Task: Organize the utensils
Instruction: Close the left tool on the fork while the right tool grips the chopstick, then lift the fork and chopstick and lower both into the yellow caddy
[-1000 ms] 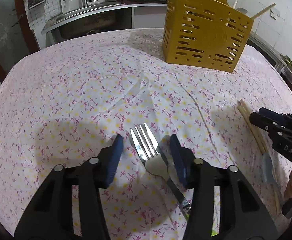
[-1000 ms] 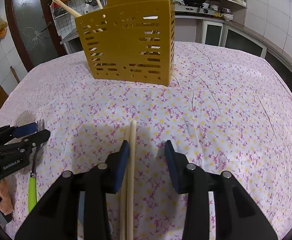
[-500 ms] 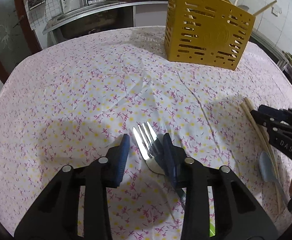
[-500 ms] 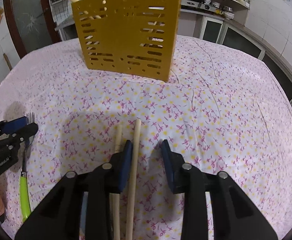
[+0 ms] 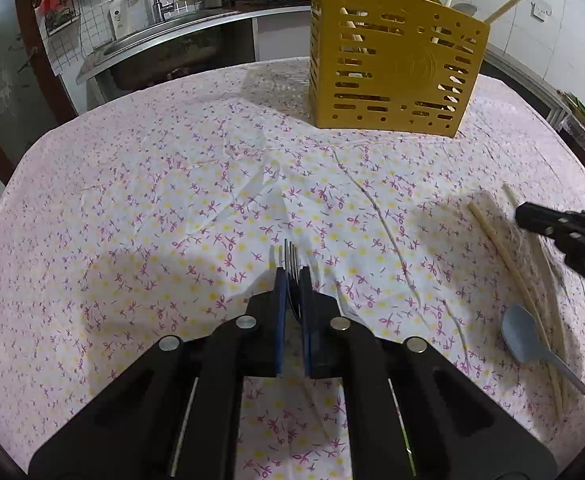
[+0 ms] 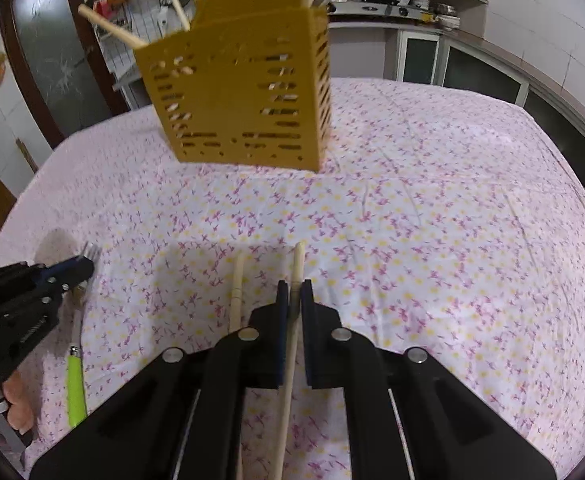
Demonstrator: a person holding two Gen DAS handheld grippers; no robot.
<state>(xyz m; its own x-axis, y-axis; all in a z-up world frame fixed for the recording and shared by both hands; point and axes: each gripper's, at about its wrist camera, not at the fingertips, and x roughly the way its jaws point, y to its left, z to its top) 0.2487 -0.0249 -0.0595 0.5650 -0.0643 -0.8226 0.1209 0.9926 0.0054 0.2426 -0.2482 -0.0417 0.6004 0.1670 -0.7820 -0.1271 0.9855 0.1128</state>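
Note:
My left gripper [image 5: 292, 280] is shut on a metal fork [image 5: 290, 256]; its tines stick out past the blue pads, and its green handle [image 6: 75, 388] shows in the right wrist view. My right gripper [image 6: 293, 292] is shut on a wooden chopstick [image 6: 297, 264]. A second chopstick [image 6: 237, 292] lies just left of it on the cloth. The yellow slotted utensil holder [image 5: 392, 68] stands at the far side of the table and holds several chopsticks. It also shows in the right wrist view [image 6: 240, 96].
A blue-grey spoon [image 5: 526, 340] and more chopsticks [image 5: 504, 256] lie on the floral tablecloth [image 5: 172, 200] at the right, under the right gripper. A sink and counter [image 5: 164, 40] stand behind the table.
Both grippers have closed: the left one on the fork, the right one on a chopstick. The right wrist view has tilted and moved nearer the holder.

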